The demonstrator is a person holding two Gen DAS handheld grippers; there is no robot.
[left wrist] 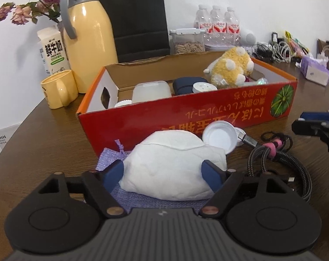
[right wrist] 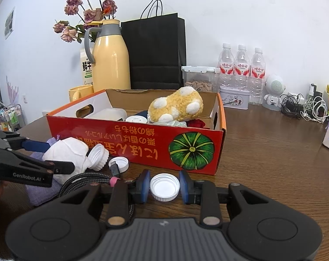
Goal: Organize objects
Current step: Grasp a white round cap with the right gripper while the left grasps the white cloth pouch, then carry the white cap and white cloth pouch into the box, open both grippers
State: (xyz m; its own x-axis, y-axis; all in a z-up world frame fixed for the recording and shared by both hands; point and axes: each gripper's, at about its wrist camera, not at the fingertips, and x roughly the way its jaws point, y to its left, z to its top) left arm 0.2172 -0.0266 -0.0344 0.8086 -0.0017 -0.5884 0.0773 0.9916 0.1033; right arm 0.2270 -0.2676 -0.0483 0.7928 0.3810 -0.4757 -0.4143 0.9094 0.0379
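The left gripper (left wrist: 164, 170) straddles the white tissue wad (left wrist: 173, 165) in front of the red box (left wrist: 186, 113), blue pads at its sides. The right gripper (right wrist: 164, 187) clamps a white cap (right wrist: 164, 187) before the same box.

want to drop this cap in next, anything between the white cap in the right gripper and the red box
Nothing visible blocks it. The white cap sits between the right gripper pads on bare table, with the red box directly beyond. Only the box's near wall must be cleared. The black cable and second cap lie off to the left.
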